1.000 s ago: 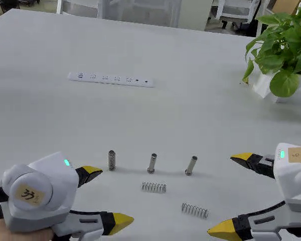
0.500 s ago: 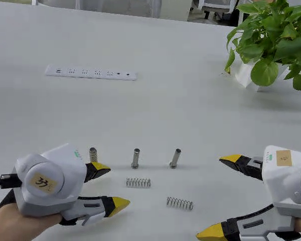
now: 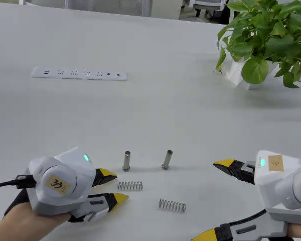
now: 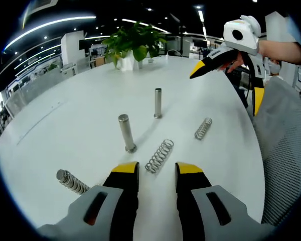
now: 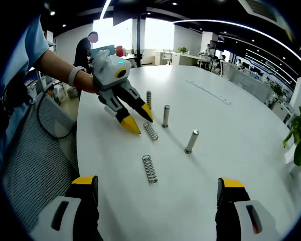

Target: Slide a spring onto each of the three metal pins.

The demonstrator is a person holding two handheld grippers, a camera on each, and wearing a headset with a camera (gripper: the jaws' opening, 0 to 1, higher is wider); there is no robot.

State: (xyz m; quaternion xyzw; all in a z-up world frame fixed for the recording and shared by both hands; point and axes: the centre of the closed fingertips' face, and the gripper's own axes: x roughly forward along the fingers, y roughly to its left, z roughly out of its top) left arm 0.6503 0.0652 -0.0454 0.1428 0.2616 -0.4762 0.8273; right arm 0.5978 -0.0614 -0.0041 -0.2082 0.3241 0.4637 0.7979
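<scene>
1. In the head view, the left gripper (image 3: pixel 119 186) covers the spring-wrapped pin (image 4: pixel 70 181).
2. The bottom edge cuts the right gripper (image 3: pixel 204 200) at its lower jaw.
3. The plant (image 3: pixel 263 40) runs past the top and right edges.

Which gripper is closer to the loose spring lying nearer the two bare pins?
Left. The left gripper has its open jaw tips on either side of the spring at its near end. The right gripper, wide open, sits far off past the other loose spring.

White table (image 3: pixel 155 105) carries 3 upright pins (image 4: pixel 126 133); the 1 left of the left gripper (image 4: pixel 157 168) wears a spring. 2 loose springs (image 4: pixel 159 155) lie ahead of its jaws. Power strip (image 3: pixel 79 74) and plant (image 3: pixel 261 45) sit far beyond.
</scene>
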